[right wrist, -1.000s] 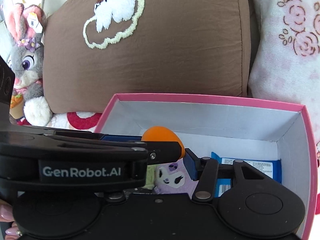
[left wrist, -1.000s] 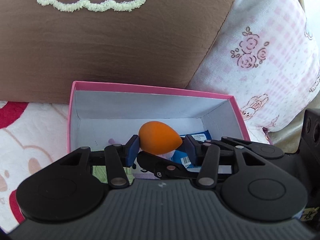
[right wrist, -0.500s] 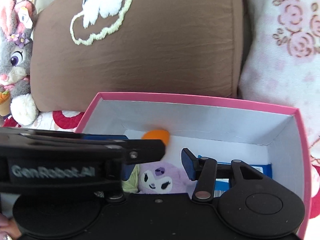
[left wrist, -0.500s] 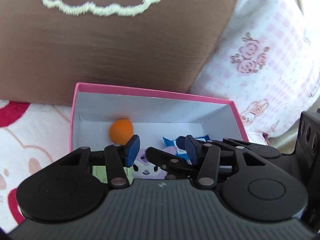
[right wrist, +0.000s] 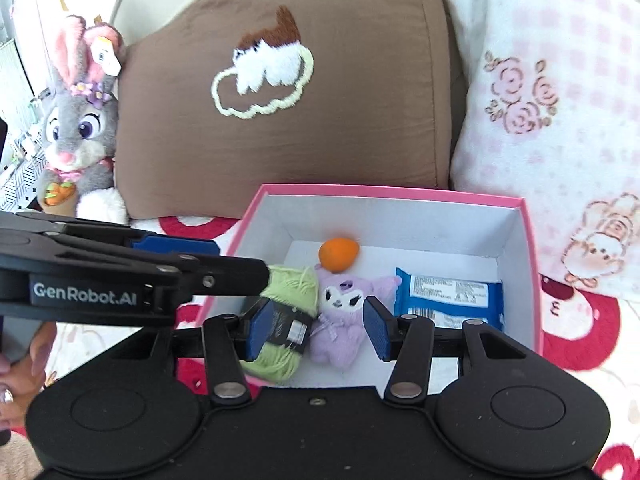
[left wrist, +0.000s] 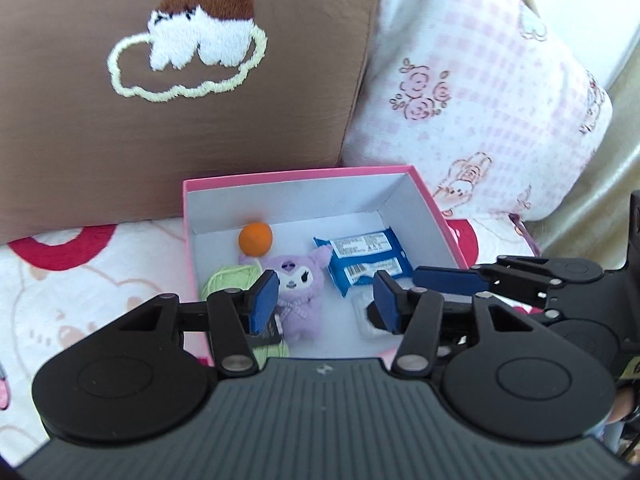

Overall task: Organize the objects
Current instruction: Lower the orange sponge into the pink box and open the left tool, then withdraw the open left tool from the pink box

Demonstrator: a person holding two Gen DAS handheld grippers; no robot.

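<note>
A pink box (left wrist: 304,174) with white inside stands on the bed. In it lie an orange egg-shaped sponge (left wrist: 255,239) at the back, a purple plush (left wrist: 298,288), a green yarn ball (left wrist: 228,278), a blue packet (left wrist: 366,260) and a small clear packet (left wrist: 362,312). My left gripper (left wrist: 325,300) hangs above the box's near side, its jaws opening with nothing between them. My right gripper (right wrist: 318,330) hovers above the plush (right wrist: 340,320) and the yarn (right wrist: 292,284), open and not holding anything. The sponge (right wrist: 338,255) rests apart from both grippers.
A brown cushion (left wrist: 180,80) and a pink flowered pillow (left wrist: 480,100) lean close behind the box. A grey bunny plush (right wrist: 80,132) sits at the far left. The box stands on a white and red blanket (left wrist: 80,280). A person's hand (right wrist: 16,360) shows at the left edge.
The orange sponge has left my left gripper's jaws and now lies at the back of the box. Both grippers have drawn up and back from the box.
</note>
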